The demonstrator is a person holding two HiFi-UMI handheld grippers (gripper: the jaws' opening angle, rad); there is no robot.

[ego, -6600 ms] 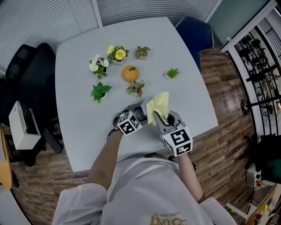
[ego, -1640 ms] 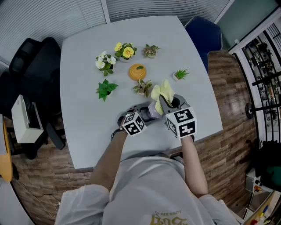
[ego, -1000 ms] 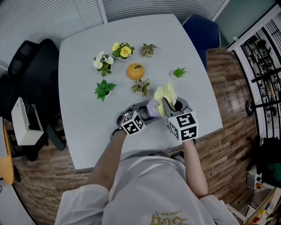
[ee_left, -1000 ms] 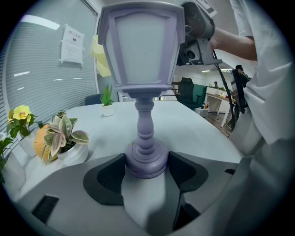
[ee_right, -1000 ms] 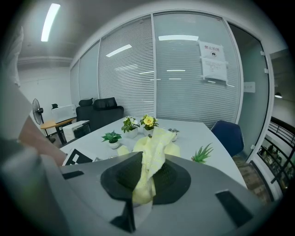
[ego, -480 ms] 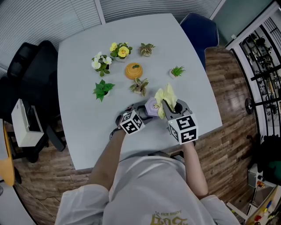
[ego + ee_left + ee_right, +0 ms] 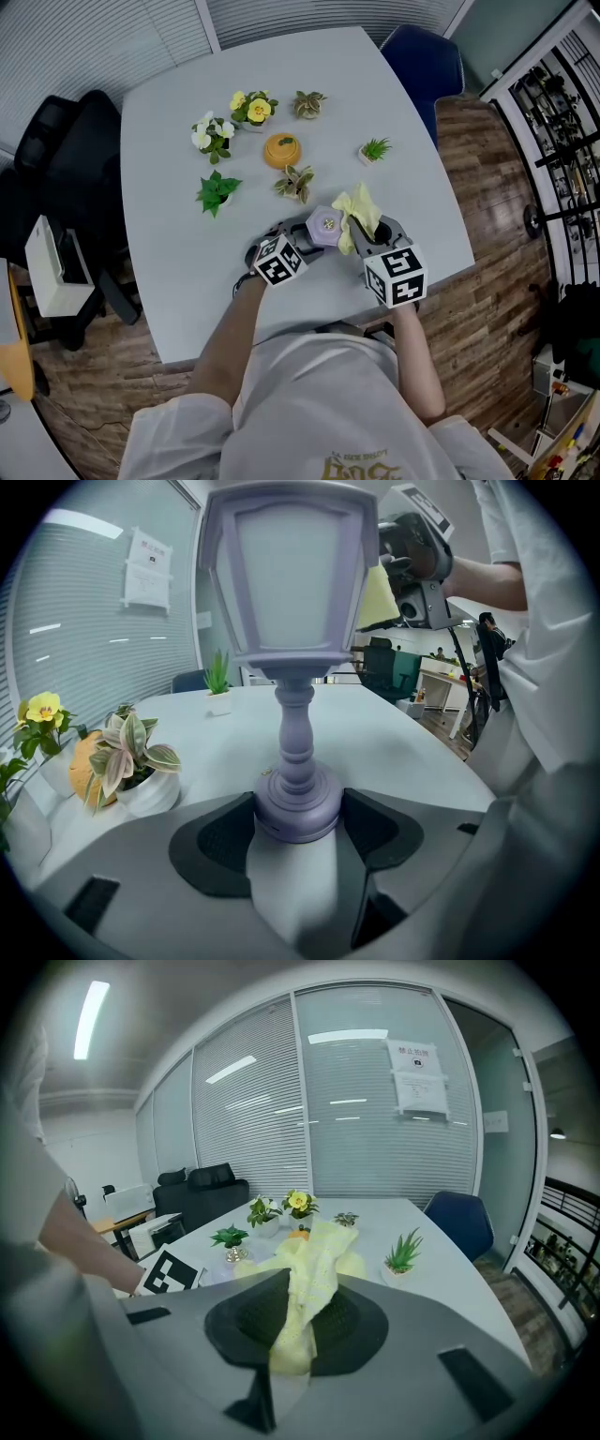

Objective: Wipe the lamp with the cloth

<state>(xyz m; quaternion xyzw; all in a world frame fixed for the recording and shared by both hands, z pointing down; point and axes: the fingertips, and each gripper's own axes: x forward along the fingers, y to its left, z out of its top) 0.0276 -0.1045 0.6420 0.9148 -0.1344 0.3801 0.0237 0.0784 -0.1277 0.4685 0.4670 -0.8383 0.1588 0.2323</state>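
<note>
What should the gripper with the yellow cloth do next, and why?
Probably nudge the right hand-held gripper toward the purple lamp so its yellow cloth rubs the shade. The left hand-held gripper clamps the lamp's base, and the cloth hangs close beside the shade.

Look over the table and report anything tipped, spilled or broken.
Nothing stands out. The lamp stands upright, its base clamped by the left gripper; the yellow cloth is pinched in the right gripper; the potted plants sit upright, with no spills visible.
</note>
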